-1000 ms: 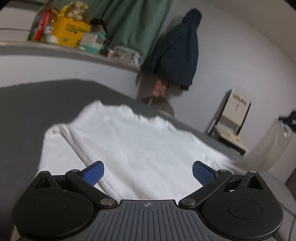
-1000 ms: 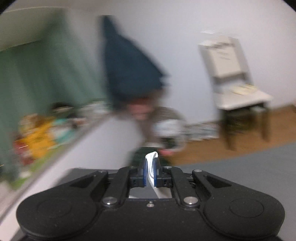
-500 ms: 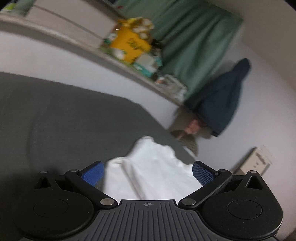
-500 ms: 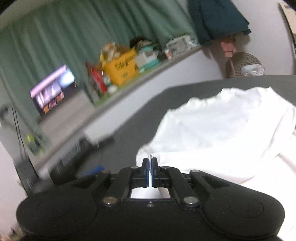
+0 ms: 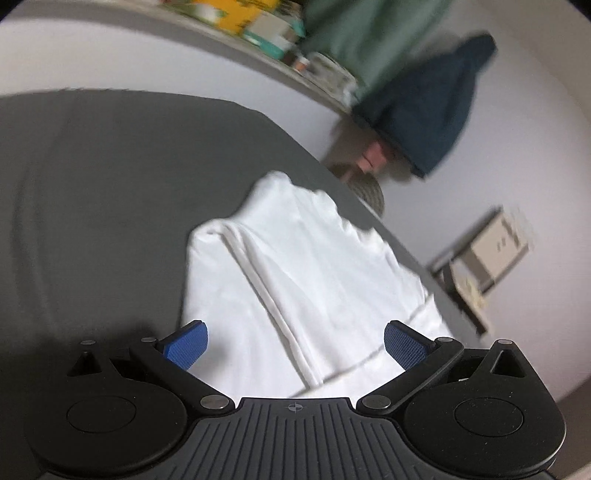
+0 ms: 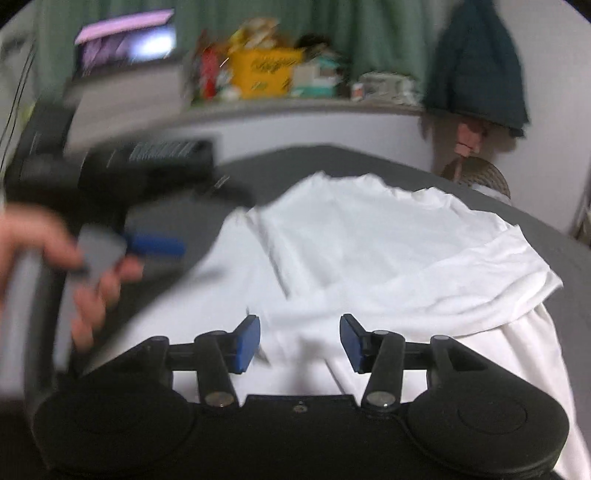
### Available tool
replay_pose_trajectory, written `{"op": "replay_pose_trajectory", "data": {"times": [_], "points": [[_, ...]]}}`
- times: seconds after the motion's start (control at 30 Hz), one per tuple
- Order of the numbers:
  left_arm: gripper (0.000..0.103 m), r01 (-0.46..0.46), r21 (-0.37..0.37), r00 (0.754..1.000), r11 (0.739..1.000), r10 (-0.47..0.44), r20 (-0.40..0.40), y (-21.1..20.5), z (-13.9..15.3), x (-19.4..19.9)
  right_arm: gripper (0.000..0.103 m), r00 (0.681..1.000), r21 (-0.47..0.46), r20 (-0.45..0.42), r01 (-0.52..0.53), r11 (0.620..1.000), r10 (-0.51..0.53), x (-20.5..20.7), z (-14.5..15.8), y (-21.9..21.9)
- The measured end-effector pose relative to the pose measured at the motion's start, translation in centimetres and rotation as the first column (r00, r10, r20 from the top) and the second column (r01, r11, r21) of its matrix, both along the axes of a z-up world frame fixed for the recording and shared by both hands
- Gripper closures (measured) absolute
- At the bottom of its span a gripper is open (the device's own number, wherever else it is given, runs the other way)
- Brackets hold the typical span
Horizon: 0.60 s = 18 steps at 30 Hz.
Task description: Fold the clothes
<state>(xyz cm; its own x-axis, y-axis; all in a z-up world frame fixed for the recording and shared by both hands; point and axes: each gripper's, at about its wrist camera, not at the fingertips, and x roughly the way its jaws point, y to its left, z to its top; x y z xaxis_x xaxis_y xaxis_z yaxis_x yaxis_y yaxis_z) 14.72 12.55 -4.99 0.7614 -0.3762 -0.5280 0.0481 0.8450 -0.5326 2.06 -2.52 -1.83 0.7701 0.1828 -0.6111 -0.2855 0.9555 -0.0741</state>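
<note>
White t-shirt [image 5: 306,280] flat on grey bed sheet [image 5: 110,177], near far edge of bed, with one layer doubled over rest; long straight fold ridge running along body, second folded flap visible in right wrist view [image 6: 388,251], lower part draping toward camera. Looks part-folded, more folds probably needed for a compact stack; cannot tell how many made.

Left gripper [image 5: 295,341] spread wide, blue pads well apart, nothing between them, hovering above near end of shirt, straddling fold ridge. Wide spread probably for taking a thick doubled edge. Hand [image 6: 55,266] on left gripper handle visible in right wrist view, blurred.

Right gripper [image 6: 300,341] parted to medium gap, nothing clamped, fabric only below and beyond pads, not between. Sits low over near-side cloth, likely placed to pinch hem or corner.

Both views motion-blurred. Background: shelf clutter with yellow box [image 6: 266,72], green curtain [image 5: 373,33], dark blue jacket [image 5: 428,110] hanging on wall, chair [image 5: 487,266] beyond bed. Risk: thin white layers slipping apart if only top layer pinched.
</note>
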Motion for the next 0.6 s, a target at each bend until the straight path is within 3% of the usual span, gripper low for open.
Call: {"op": "replay_pose_trajectory", "data": {"times": [0.13, 0.27, 0.37, 0.4, 0.5, 0.57, 0.6], "points": [[0.000, 0.040, 0.018, 0.999, 0.999, -0.039, -0.017, -0.8, -0.3, 0.1, 0.056, 0.998, -0.197, -0.001, -0.062, 0.978, 0.063, 0.6, -1.7, 3.8], [0.000, 0.032, -0.013, 0.998, 0.999, -0.032, -0.058, -0.3, -0.7, 0.2, 0.056, 0.999, -0.278, 0.019, 0.032, 0.960, -0.028, 2.0, -2.6, 6.0], [0.000, 0.027, -0.002, 0.997, 1.000, -0.027, -0.075, -0.4, -1.0, 0.3, 0.056, 0.993, -0.288, -0.001, 0.109, 0.951, -0.114, 3.0, -3.2, 7.0], [0.000, 0.027, 0.004, 0.996, 1.000, -0.026, -0.079, -0.5, -1.1, 0.3, 0.054, 0.989, -0.277, -0.005, 0.138, 0.951, -0.145, 3.3, -3.2, 7.2], [0.000, 0.037, 0.002, 0.996, 0.999, -0.037, -0.081, -0.7, -1.1, 0.4, 0.034, 0.980, -0.309, 0.045, 0.197, 0.930, -0.192, 3.2, -3.4, 8.1], [0.000, 0.045, -0.001, 0.996, 0.999, -0.045, -0.081, -0.9, -1.0, 0.4, 0.036, 0.976, -0.373, 0.100, 0.215, 0.902, -0.191, 3.2, -3.9, 8.8], [0.000, 0.050, -0.003, 0.995, 0.999, -0.050, -0.081, -1.0, -1.0, 0.4, 0.047, 0.978, -0.376, 0.101, 0.209, 0.903, -0.185, 3.4, -4.0, 8.8]]}}
